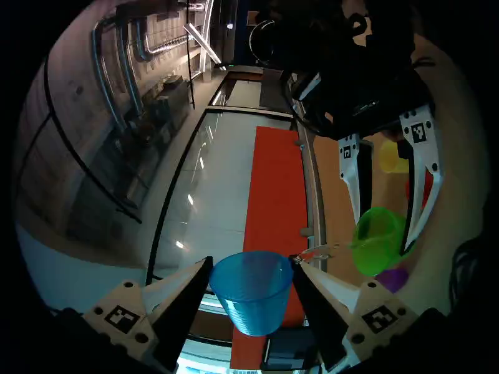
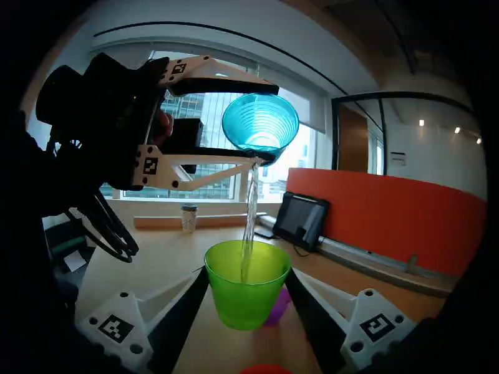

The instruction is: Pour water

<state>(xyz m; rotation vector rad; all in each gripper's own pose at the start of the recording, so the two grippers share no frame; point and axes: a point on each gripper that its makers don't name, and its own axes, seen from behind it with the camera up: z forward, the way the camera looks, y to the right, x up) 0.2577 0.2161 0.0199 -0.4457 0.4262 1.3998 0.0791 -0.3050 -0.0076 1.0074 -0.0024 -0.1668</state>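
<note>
In the right gripper view, the right gripper (image 2: 247,275) has both fingers pressed on an upright green cup (image 2: 246,302) over the bench (image 2: 162,255). A purple cup (image 2: 280,305) sits just behind it. Above, the left gripper (image 2: 268,121) clamps a blue cup (image 2: 260,121) between its fingers, tipped so that a thin stream of water (image 2: 249,212) falls from its rim into the green cup. Farther back on the bench stand a jar (image 2: 189,217) and a tablet (image 2: 301,219), then an orange partition (image 2: 399,212). In the left gripper view, a yellow cup (image 1: 392,156) lies beyond the green one.
</note>
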